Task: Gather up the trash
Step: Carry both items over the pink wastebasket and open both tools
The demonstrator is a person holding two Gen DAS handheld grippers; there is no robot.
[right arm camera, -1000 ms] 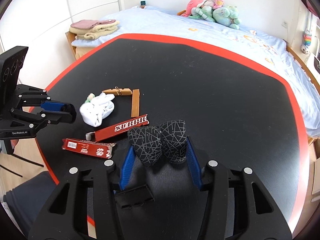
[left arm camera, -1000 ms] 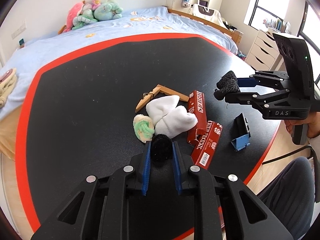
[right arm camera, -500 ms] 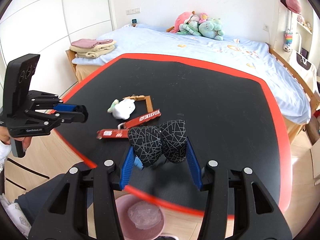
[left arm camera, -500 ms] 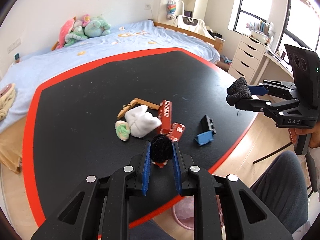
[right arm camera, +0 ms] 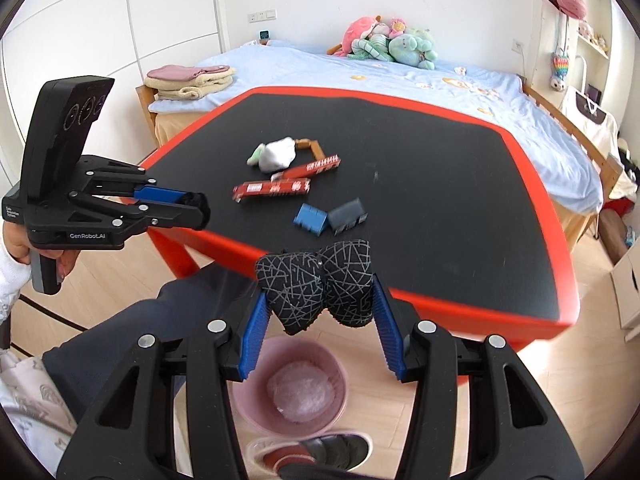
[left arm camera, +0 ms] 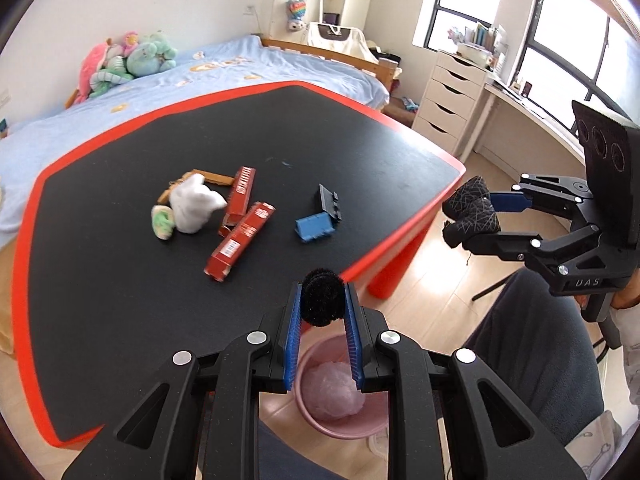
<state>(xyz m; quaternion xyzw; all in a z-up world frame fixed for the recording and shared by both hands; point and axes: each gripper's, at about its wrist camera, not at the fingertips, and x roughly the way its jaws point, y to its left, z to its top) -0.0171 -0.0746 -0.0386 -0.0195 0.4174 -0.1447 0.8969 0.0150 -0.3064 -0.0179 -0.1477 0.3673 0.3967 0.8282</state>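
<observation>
My left gripper (left arm camera: 322, 312) is shut on a black fuzzy ball (left arm camera: 322, 298) and holds it over the pink trash bin (left arm camera: 340, 432) on the floor. My right gripper (right arm camera: 318, 320) is shut on a black sock ball with white lines (right arm camera: 316, 286), also above the bin (right arm camera: 250, 408). The right gripper also shows in the left wrist view (left arm camera: 476, 220), and the left gripper in the right wrist view (right arm camera: 196, 208). On the black table (left arm camera: 120, 300) lie two red boxes (left arm camera: 240, 236), a white sock (left arm camera: 194, 208), a green-white roll (left arm camera: 162, 222) and a blue-and-black piece (left arm camera: 318, 222).
The table has a red rim (right arm camera: 400, 276) and red legs (left arm camera: 394, 276). The bin holds a pinkish plastic bag (right arm camera: 300, 394). A person's dark trouser legs (left arm camera: 532, 352) are beside the bin. A bed (right arm camera: 400, 76) stands behind the table and white drawers (left arm camera: 452, 108) to the right.
Both grippers have pulled back from above the table, off its front edge, to above the pink bin. Each still holds its ball.
</observation>
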